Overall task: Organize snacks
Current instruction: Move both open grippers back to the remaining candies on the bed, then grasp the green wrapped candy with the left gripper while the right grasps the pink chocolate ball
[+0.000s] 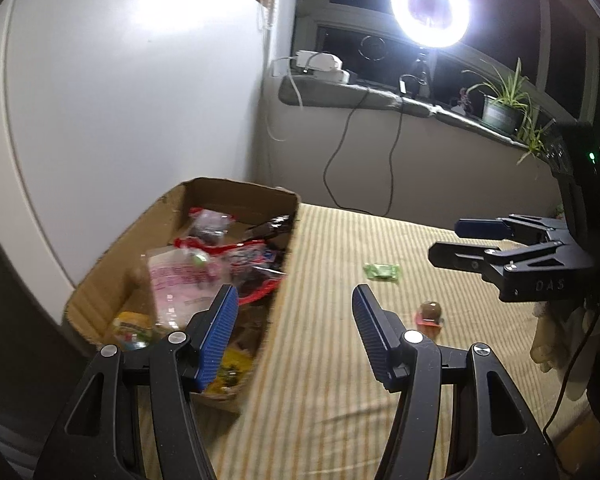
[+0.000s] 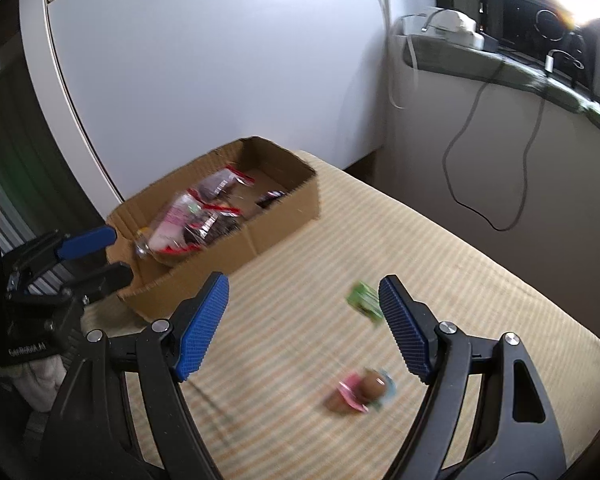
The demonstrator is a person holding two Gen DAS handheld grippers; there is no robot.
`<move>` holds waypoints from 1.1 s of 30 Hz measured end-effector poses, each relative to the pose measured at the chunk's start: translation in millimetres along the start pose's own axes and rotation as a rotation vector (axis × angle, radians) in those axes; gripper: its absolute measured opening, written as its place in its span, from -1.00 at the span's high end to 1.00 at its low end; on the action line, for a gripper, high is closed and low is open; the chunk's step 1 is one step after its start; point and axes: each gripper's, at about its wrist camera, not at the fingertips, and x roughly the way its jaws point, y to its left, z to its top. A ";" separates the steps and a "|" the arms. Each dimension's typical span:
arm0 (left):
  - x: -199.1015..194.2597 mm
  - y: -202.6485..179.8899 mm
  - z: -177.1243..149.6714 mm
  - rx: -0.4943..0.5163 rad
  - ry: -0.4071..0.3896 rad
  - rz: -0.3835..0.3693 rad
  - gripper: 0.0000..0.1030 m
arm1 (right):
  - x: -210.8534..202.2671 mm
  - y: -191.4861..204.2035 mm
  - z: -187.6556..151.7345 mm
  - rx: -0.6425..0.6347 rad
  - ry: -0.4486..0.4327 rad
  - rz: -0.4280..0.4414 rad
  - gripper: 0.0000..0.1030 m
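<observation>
- Hovering over the striped cloth [image 2: 440, 240], the right gripper [image 2: 302, 320] has its jaws spread wide with nothing between them; the left gripper [image 1: 294, 332] is likewise spread and empty by the cardboard box [image 1: 100, 280].
- Two snacks lie loose on the cloth: a green wrapped sweet [image 2: 364, 300] at about one o'clock from the right gripper's gap, and a brown egg-shaped treat on a pink base [image 2: 364, 394] at about five o'clock.
- The box at ten o'clock already holds a heap of packets [image 2: 204, 220].
- Risk: the rounded treat could roll or squirt from the pads if pinched off-centre.
- Risk: the flat sweet sits flush on soft cloth, so the pads may snag fabric instead.
- Risk: both grippers are near the box, so they could collide.
</observation>
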 end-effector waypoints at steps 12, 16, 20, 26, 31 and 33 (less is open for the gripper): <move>35.1 -43.0 -6.5 0.052 0.077 -0.120 0.27 | -15.0 -47.7 -52.3 0.036 0.047 -0.053 -0.55; 48.3 -51.7 -5.3 0.047 0.108 -0.160 0.35 | -6.8 -52.2 -64.3 0.025 0.082 -0.042 -0.55; 66.1 -58.6 -1.1 0.040 0.139 -0.185 0.35 | 5.3 -50.7 -70.2 0.014 0.106 -0.016 -0.47; 106.2 -71.0 4.6 0.047 0.196 -0.195 0.35 | 28.7 -47.7 -73.9 0.015 0.140 0.028 -0.38; 142.5 -78.9 7.1 0.049 0.241 -0.184 0.34 | 41.4 -49.1 -74.0 0.019 0.152 0.031 -0.15; 153.2 -84.4 6.8 0.065 0.252 -0.181 0.24 | 44.0 -51.3 -72.7 0.026 0.150 0.025 -0.15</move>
